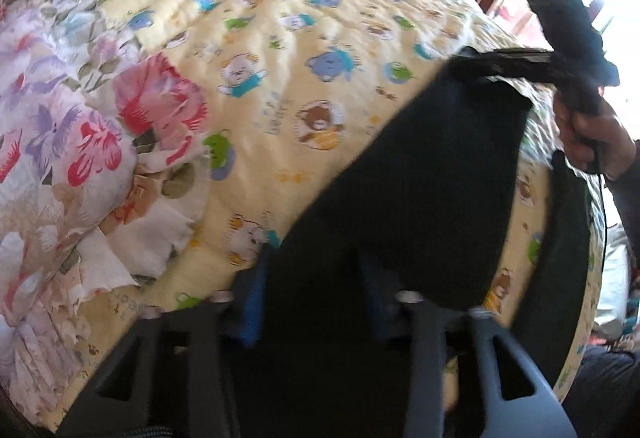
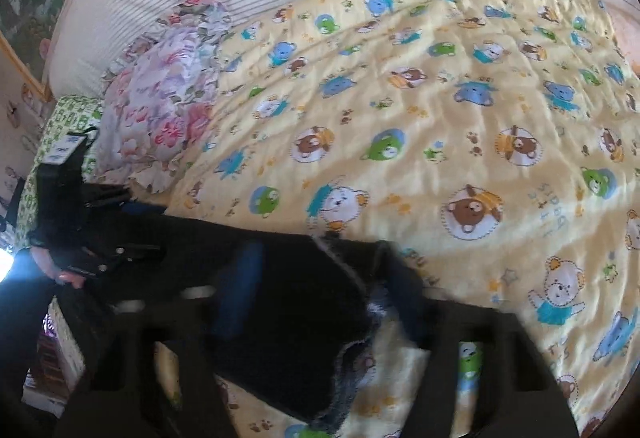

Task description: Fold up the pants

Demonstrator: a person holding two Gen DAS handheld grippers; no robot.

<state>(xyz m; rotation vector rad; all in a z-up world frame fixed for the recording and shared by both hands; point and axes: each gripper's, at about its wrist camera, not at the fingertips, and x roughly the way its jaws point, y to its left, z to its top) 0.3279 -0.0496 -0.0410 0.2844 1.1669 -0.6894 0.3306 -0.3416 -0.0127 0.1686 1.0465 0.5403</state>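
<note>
Both grippers, left (image 1: 312,302) and right (image 2: 316,290), clamp the black fleece pants (image 1: 400,177); they should lift evenly toward twelve o'clock over the yellow bear-print quilt (image 1: 320,17).

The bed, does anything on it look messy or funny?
The flowery blanket lies crumpled in a heap at the edge of the bear quilt. The dark pants are bunched between both grippers, not yet flat. Nothing looks spilled or torn.

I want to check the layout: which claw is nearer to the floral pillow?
Left. The left claw, closed on the black pants, is just beside the floral pillow. The right claw grips the pants' other end, farther from it.
</note>
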